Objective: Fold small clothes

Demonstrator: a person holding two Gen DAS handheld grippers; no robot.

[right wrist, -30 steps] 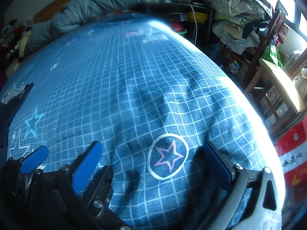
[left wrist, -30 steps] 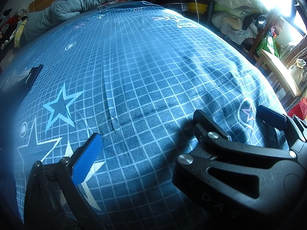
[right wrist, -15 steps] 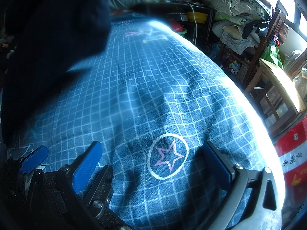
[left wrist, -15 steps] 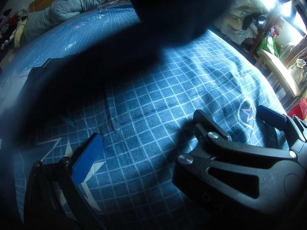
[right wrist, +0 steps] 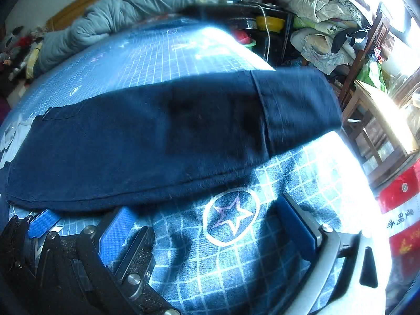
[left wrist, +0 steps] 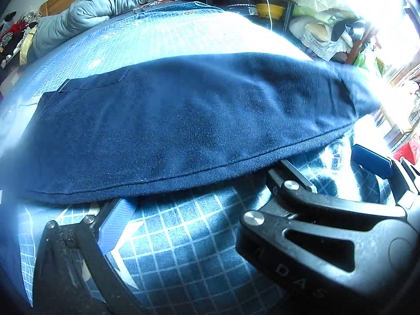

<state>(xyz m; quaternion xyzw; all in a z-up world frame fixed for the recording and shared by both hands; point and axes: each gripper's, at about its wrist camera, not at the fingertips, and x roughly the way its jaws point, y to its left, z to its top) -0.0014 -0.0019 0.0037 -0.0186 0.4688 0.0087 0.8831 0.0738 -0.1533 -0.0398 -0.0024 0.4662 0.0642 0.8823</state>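
A dark navy garment (left wrist: 189, 120) lies spread across the blue checked bedsheet (left wrist: 183, 236), its hemmed edge nearest me. It also shows in the right wrist view (right wrist: 147, 141). My left gripper (left wrist: 199, 199) is open and empty, its fingertips at or just under the garment's near hem. My right gripper (right wrist: 207, 223) is open and empty, resting low over the sheet around a star-in-circle print (right wrist: 231, 216), just short of the hem. In the right wrist view the left gripper's blue pads (right wrist: 42, 223) show at lower left.
A grey quilt (left wrist: 105, 8) is bunched at the bed's far end. Cluttered shelves with bedding (right wrist: 320, 8) and a wooden chair (right wrist: 378, 115) stand off the bed's right edge. A red bag (right wrist: 404, 210) sits at right.
The bed was bare a second ago. A dark garment swept in from above and now lies flat on the sheet in front of both grippers. The grippers have not moved.
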